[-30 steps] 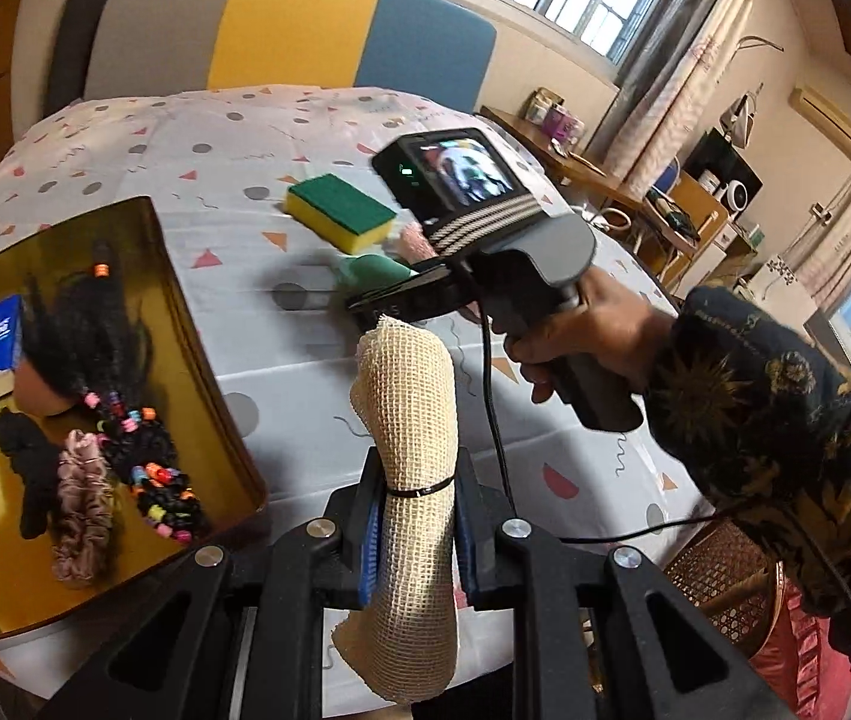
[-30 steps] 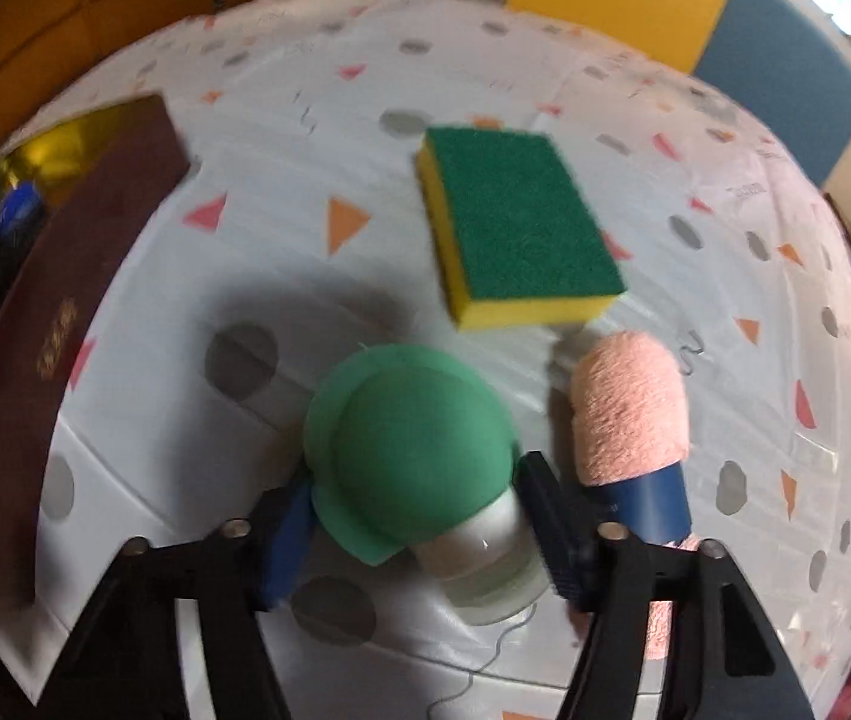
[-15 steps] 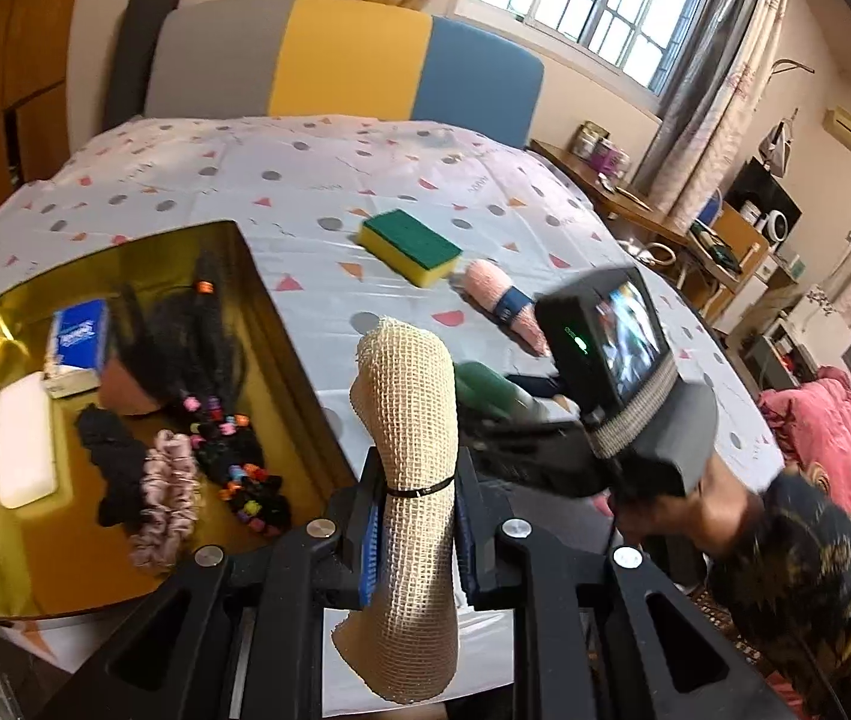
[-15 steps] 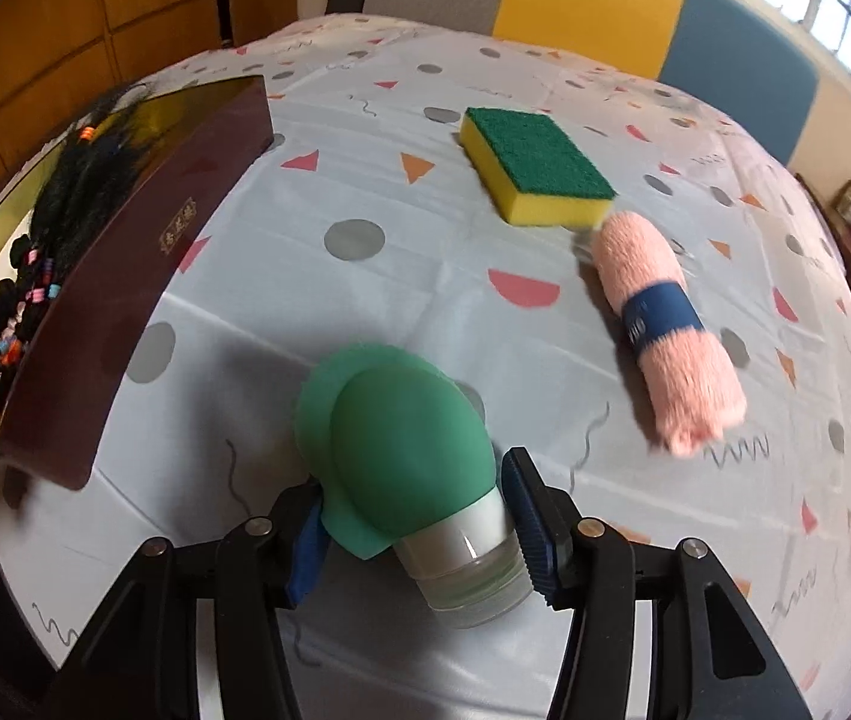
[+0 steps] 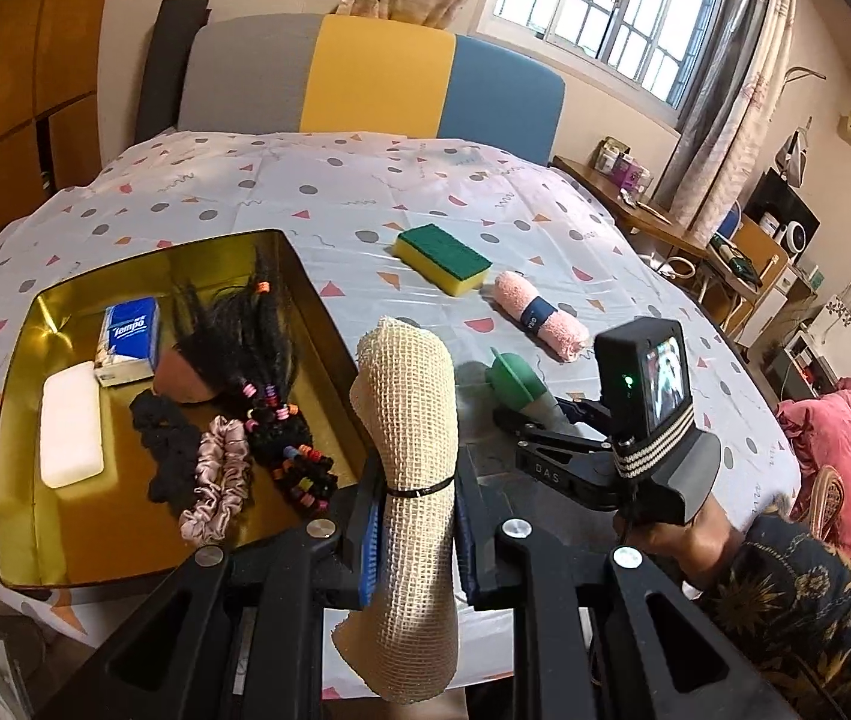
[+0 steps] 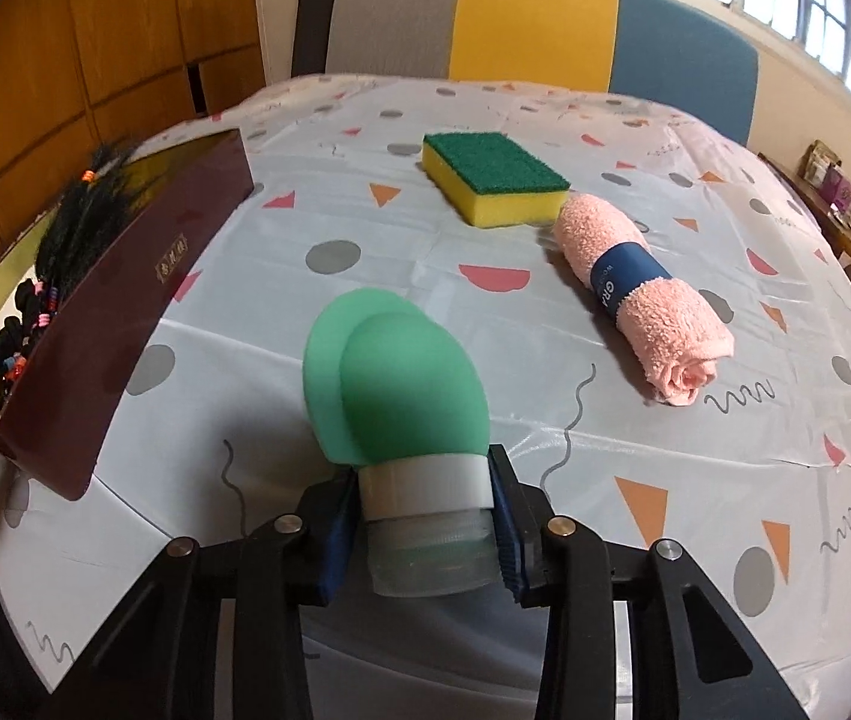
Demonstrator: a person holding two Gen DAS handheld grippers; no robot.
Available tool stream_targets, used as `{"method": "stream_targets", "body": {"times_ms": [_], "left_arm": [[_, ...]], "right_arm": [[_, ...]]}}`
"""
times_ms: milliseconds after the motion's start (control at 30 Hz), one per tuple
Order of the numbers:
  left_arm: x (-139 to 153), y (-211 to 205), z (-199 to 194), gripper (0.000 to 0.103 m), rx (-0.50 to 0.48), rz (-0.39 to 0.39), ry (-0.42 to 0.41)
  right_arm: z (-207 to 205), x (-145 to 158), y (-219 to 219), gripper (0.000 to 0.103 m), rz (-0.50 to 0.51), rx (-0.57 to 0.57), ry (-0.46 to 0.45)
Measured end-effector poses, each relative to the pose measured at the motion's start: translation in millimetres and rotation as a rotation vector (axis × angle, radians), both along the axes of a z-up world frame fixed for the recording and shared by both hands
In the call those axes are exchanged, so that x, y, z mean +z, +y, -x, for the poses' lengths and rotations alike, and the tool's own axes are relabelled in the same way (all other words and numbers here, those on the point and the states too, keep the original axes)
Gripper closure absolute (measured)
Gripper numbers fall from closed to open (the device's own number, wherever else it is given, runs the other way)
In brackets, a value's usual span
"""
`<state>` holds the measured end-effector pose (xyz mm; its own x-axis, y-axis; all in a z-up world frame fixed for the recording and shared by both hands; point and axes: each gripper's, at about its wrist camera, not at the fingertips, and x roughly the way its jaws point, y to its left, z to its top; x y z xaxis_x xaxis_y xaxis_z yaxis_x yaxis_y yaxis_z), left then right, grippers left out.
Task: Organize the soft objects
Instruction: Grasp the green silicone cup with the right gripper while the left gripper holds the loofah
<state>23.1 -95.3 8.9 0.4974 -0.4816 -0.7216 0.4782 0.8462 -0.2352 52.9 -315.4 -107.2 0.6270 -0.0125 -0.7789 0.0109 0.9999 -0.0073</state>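
Note:
My left gripper (image 5: 416, 534) is shut on a rolled beige mesh cloth (image 5: 410, 456) tied with a black band, held upright above the near table edge beside the gold tray (image 5: 23, 528). My right gripper (image 6: 425, 516) is shut on a green silicone bottle (image 6: 395, 384) by its clear cap, above the table. That gripper also shows in the left wrist view (image 5: 551, 420). A green-and-yellow sponge (image 6: 494, 183) and a rolled pink towel (image 6: 641, 288) lie on the tablecloth beyond.
The tray holds a tissue pack (image 5: 128, 348), a white bar (image 5: 70, 432), a doll head with beaded black braids (image 5: 233, 354) and scrunchies (image 5: 215, 480). Its dark red outer wall (image 6: 113, 312) stands left of the right gripper. A sofa (image 5: 365, 84) is behind the table.
Both grippers have pulled back and risen from the table, each still holding its object. The right gripper carried the green bottle away from the sponge and towel, toward the near edge.

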Motion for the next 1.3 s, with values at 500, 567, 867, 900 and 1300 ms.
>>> {"method": "stream_targets", "body": {"times_ms": [500,567,867,900,1300], "left_arm": [[0,22,-1,0.084,0.050,0.011,-0.008],[-1,30,-2,0.084,0.065,0.021,0.000],[4,83,-15,0.084,0.190,0.055,0.001],[3,90,-17,0.084,0.211,0.058,0.005],[-2,134,-22,0.084,0.315,0.060,0.015]], "right_arm": [[2,0,0,0.063,-0.010,-0.031,-0.015],[2,0,0,0.063,-0.010,-0.033,-0.016],[-5,7,-9,0.023,-0.121,-0.041,0.054],[-5,8,-10,0.023,-0.121,-0.041,0.055],[-39,10,-17,0.037,-0.255,0.000,0.156]]}}
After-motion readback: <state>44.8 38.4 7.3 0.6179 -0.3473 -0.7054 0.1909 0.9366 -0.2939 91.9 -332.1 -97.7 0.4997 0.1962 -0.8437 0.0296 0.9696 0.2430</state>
